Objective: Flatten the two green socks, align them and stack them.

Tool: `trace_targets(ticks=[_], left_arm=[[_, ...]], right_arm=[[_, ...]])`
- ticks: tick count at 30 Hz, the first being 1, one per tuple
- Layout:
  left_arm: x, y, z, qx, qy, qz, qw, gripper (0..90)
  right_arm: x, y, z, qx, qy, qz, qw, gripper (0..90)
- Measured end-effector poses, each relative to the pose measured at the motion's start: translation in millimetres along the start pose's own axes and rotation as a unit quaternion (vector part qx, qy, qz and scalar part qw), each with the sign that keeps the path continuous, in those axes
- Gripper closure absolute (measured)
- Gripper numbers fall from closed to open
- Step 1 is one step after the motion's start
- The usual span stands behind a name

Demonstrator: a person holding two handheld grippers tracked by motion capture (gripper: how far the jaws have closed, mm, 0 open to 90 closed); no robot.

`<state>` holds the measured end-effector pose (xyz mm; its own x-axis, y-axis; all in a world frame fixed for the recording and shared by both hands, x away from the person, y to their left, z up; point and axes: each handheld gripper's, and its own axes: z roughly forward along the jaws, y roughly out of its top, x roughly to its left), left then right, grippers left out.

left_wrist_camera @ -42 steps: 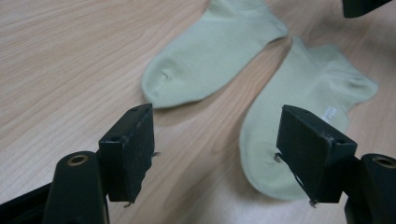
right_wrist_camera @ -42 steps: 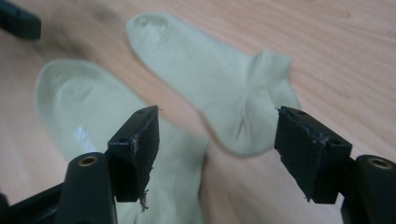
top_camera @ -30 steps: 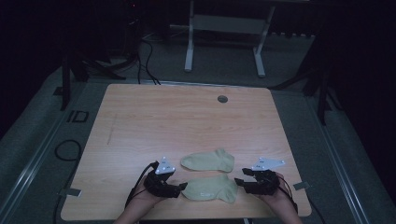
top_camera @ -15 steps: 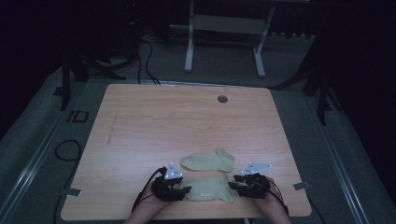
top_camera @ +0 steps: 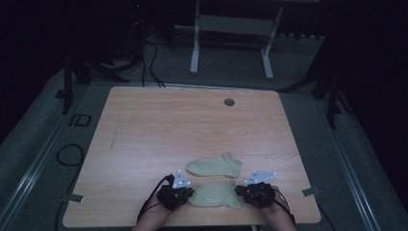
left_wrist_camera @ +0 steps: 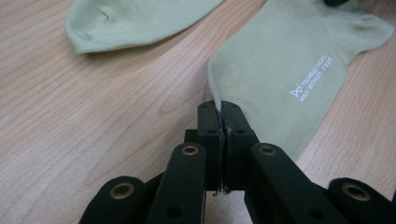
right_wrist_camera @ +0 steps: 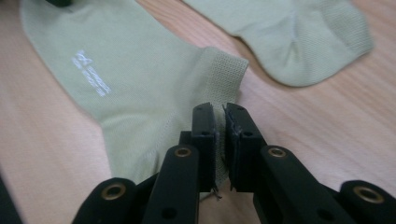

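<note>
Left gripper [left_wrist_camera: 220, 109] clamped on the near sock's [top_camera: 215, 194] left edge, right gripper [right_wrist_camera: 220, 114] on its cuff end; both jaws just closed. Opposite-end grips probably to lift it flat. Far sock [top_camera: 214, 165] just beyond.

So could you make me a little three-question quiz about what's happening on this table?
1. True or false: both grippers are shut on the same sock.
2. How many socks lie on the table?
3. The socks are: A) stacked, B) lying apart side by side, C) rolled into a ball.

Key
1. True. The left gripper pinches one end of the near sock, and the right gripper pinches its other end, at the cuff.
2. Two: the near sock and the far sock.
3. B. A strip of bare table shows between them.
</note>
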<state>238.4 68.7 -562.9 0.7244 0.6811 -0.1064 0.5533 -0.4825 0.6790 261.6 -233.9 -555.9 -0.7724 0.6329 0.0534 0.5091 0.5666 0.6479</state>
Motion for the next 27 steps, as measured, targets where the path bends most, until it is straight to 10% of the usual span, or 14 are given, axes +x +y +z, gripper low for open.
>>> trace_targets(ticks=[16,27], left_arm=[[7.1,31.9,-31.7,-0.050,0.020,-0.008,0.9985,88.1],[28.3,63.4,-32.4,-0.050,0.051,-0.006,0.9974,88.1]], right_arm=[[-9.4,35.0,-43.2,-0.071,-0.007,0.005,0.9974,84.8],[-34.7,70.6,-42.0,-0.085,-0.018,0.020,0.9960,84.8]])
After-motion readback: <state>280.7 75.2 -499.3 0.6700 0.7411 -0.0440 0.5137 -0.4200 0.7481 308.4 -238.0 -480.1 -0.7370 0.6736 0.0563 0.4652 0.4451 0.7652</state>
